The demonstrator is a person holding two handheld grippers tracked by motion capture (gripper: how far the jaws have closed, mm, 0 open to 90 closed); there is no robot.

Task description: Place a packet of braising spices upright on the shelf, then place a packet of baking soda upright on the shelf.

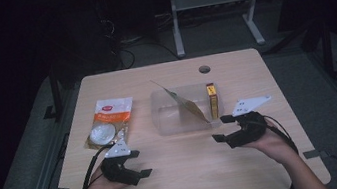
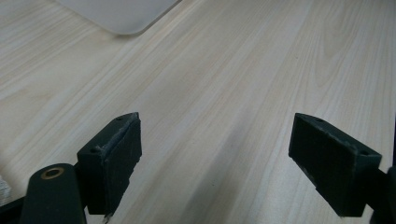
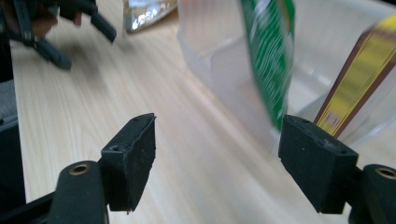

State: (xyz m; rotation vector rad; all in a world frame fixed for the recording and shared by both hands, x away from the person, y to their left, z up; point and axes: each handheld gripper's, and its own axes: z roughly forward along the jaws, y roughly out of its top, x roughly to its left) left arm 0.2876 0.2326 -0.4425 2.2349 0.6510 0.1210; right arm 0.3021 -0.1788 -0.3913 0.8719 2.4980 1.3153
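Right gripper (image 1: 223,129) fingers released, empty, just near of the clear bin (image 1: 163,120) holding a leaning packet (image 1: 185,104) and yellow box (image 1: 213,100), left gripper (image 1: 139,163) fingers released over bare table (image 1: 188,172), snack bag (image 1: 108,121) far-left.

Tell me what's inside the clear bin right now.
The clear bin holds a flat packet leaning on edge and a yellow box standing by its right wall. The floor beneath the packet is hidden.

Dark room, grey floor (image 1: 300,75), metal frame (image 1: 216,4)
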